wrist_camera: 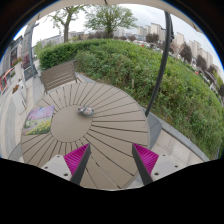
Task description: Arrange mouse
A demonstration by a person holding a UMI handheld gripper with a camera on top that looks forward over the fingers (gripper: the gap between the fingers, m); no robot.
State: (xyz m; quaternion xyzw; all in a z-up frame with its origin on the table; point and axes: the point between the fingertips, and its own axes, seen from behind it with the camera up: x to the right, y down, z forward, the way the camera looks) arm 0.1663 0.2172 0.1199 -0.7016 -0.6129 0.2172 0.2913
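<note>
My jaws (pixel 110 160) stand spread wide with nothing between them, one magenta pad (pixel 76 157) on the left and the other (pixel 146 157) on the right. They hang over the near edge of a round surface (pixel 105 125) made of pale wooden slats that fan out from its centre.

The mouse (pixel 86 111) lies on those slats at about 11 o'clock from my jaws, well beyond the fingertips and close to the hub of the fan. It is small and greyish; I cannot tell which way it faces.

At 10 o'clock, past the surface's far rim, stands a slatted bench (pixel 60 74) on pavement. At 9 o'clock, just off the surface's left edge, is a patch of purple flowers (pixel 40 114). A dark pole (pixel 160 62) rises at 1 o'clock, curving up over a broad green hedge (pixel 135 65) that fills the ground from 12 to 3 o'clock. Trees (pixel 110 17) and buildings (pixel 185 40) stand beyond it under a bright sky.
</note>
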